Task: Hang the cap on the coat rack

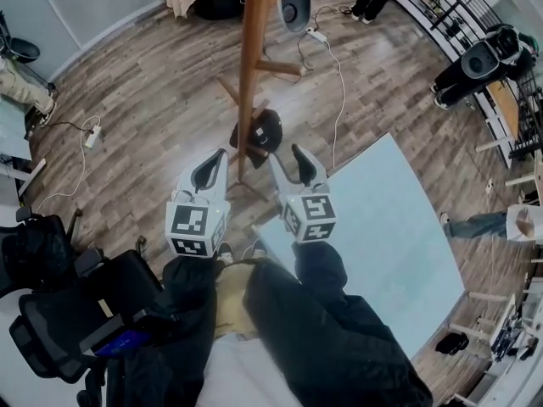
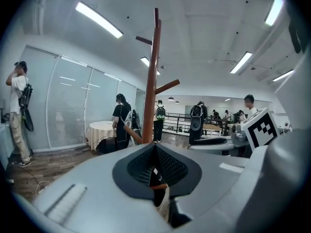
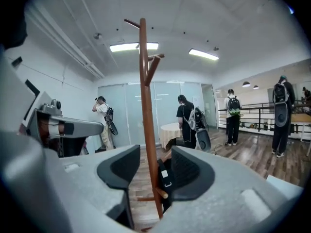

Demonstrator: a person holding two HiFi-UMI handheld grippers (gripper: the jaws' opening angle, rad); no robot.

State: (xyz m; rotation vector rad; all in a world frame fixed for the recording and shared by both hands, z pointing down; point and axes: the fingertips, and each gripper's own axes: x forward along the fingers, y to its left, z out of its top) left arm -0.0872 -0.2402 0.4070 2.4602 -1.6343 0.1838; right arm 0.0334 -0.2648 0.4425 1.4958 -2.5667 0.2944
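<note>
Head view: the black cap (image 1: 259, 130) hangs on a low peg (image 3: 163, 193) of the wooden coat rack (image 1: 248, 58), close against its pole. Both tongs are raised in front of it, touching neither cap nor rack. The left gripper (image 1: 222, 153) has its jaws together at the tips, with nothing between them. The right gripper (image 1: 287, 153) has its jaws apart and empty, framing the pole and the cap beyond. A pale table (image 1: 382, 227) stands to the right on the wood floor (image 1: 153, 100).
</note>
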